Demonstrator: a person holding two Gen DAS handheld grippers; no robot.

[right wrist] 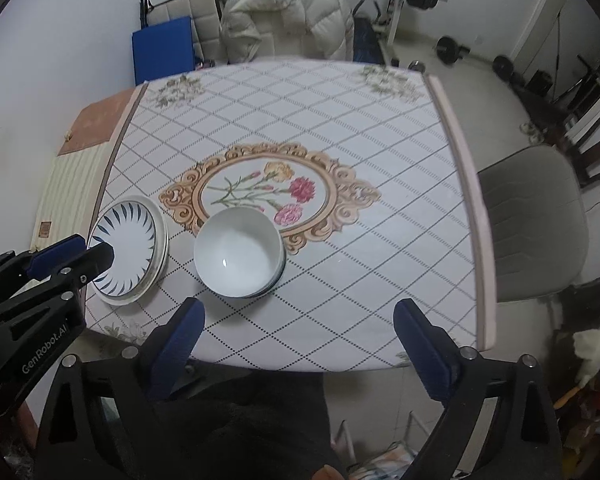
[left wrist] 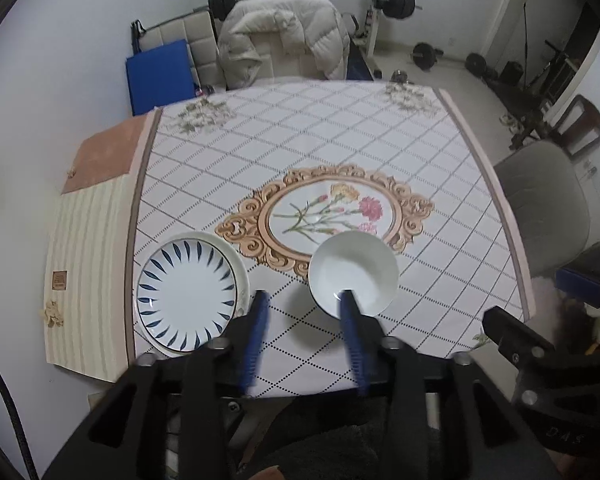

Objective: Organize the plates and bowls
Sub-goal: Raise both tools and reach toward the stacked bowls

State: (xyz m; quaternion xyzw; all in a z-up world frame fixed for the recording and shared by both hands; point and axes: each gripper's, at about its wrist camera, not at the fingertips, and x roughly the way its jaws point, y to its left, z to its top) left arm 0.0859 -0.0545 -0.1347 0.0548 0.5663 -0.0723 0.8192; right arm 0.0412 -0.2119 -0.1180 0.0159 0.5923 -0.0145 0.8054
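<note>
A white plate with blue leaf marks (left wrist: 186, 290) lies on another plate at the table's near left; it also shows in the right wrist view (right wrist: 130, 246). A white bowl (left wrist: 354, 272) sits to its right, stacked on another bowl in the right wrist view (right wrist: 240, 252). My left gripper (left wrist: 304, 300) is open and empty, held above the table between plate and bowl, its right fingertip (left wrist: 346, 300) in front of the bowl's near rim. It shows at the left of the right wrist view (right wrist: 80, 256). My right gripper (right wrist: 300, 312) is wide open and empty near the table's front edge.
The table (right wrist: 340, 120) has a checked cloth with a floral medallion. A chair with a white puffy jacket (right wrist: 288, 12) stands behind it and a grey chair (right wrist: 536, 220) to the right. A striped mat (left wrist: 88, 272) lies at the left. Weights stand at the back.
</note>
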